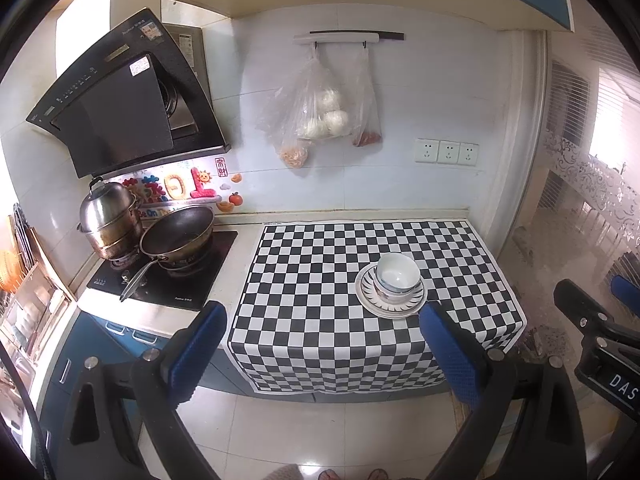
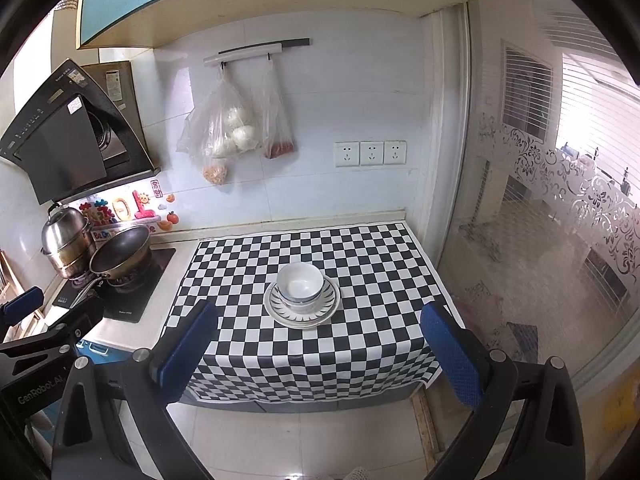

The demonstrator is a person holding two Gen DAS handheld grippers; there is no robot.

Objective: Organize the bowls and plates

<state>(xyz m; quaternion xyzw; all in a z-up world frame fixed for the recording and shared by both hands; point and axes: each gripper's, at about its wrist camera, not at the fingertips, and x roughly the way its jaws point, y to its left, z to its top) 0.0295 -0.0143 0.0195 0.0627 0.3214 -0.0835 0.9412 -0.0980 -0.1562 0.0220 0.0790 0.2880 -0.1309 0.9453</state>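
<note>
A white bowl [image 1: 397,276] is nested in another bowl on stacked plates [image 1: 390,308] with dark rim marks, on the checkered cloth [image 1: 320,304]. The same bowl [image 2: 300,282] and plates [image 2: 302,316] sit mid-cloth in the right wrist view. My left gripper [image 1: 320,320] is open and empty, held back over the floor in front of the counter. My right gripper [image 2: 320,320] is also open and empty, back from the counter edge, roughly facing the stack. The right gripper [image 1: 592,300] shows at the right of the left wrist view; the left gripper [image 2: 28,316] shows at the left of the right wrist view.
A hob to the left holds a wok [image 1: 178,238] with its handle pointing forward and a steel steamer pot [image 1: 108,220]. A range hood [image 1: 120,108] hangs above. Plastic bags of food [image 1: 320,116] hang on the wall. A glass sliding door [image 2: 540,240] bounds the right.
</note>
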